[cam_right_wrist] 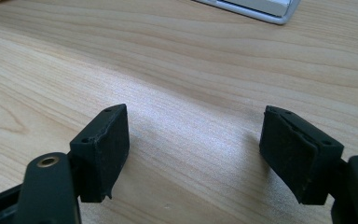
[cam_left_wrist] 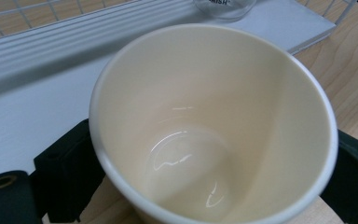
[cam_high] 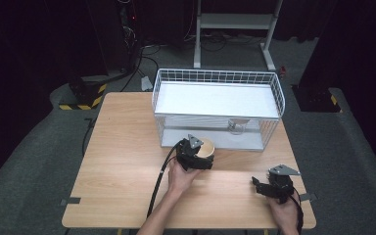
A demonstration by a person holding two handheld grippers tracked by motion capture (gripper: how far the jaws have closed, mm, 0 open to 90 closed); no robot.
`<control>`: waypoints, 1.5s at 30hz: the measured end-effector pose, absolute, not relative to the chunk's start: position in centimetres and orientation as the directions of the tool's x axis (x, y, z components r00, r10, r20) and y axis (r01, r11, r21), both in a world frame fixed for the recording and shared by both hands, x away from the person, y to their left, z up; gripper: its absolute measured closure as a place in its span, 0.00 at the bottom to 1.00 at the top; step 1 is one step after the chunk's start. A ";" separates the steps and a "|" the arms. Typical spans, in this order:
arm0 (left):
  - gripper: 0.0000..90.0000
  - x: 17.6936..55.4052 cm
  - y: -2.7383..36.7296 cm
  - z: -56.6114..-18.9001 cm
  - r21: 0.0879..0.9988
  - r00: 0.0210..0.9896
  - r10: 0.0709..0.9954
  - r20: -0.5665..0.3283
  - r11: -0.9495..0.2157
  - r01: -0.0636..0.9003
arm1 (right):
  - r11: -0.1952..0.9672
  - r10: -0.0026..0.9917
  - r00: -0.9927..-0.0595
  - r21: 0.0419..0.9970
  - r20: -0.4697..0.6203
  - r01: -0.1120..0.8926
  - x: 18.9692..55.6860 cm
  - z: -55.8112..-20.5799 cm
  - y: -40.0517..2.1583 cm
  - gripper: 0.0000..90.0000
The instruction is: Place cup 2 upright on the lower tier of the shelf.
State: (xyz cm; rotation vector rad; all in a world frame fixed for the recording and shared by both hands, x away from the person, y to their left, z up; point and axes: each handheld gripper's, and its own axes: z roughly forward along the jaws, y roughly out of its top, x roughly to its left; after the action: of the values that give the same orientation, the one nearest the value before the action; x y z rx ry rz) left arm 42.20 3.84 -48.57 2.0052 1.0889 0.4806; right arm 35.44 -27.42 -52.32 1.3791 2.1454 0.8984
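At centre frame of the high view, the left gripper (cam_high: 201, 155) sits on the wooden counter (cam_high: 122, 161) with a cream cup (cam_high: 206, 147) between its jaws. The cup stands upright, just in front of the white wire basket (cam_high: 274, 85), whose lower shelf holds a clear glass (cam_high: 238, 126).

From the left gripper view, the cup (cam_left_wrist: 214, 126) is seen from above, open mouth toward the camera, glossy interior visible. One black jaw lies at the lower left of the frame against the cup's outer wall; the other lies at the right edge against the opposite wall. The jaws bracket the cup across its width, near their widest setting. Both pads appear to meet the wall, so the cup reads as pinched between them. The base of the glass (cam_left_wrist: 223, 7) shows at the top edge, on the white shelf (cam_left_wrist: 37, 107) behind the cup.

At lower right of the high view, the right gripper (cam_high: 259, 186) rests low over the counter, well apart from the cup, held by the person's right hand (cam_high: 286, 213). Its own view shows the right gripper (cam_right_wrist: 193, 149) with jaws spread partway and bare counter (cam_right_wrist: 191, 70) between them.
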 end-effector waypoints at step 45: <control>0.11 41.9 5.2 -47.3 0.818 0.537 0.842 -0.060 -0.267 0.510 | 0.295 0.911 -0.411 0.718 -0.013 0.630 35.5 -52.3 -27.4 0.27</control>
State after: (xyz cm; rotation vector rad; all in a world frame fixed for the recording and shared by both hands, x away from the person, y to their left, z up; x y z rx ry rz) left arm 41.89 5.17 -47.28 1.9340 1.1001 0.4980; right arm 35.45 -27.42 -52.33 1.3785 2.1468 0.8987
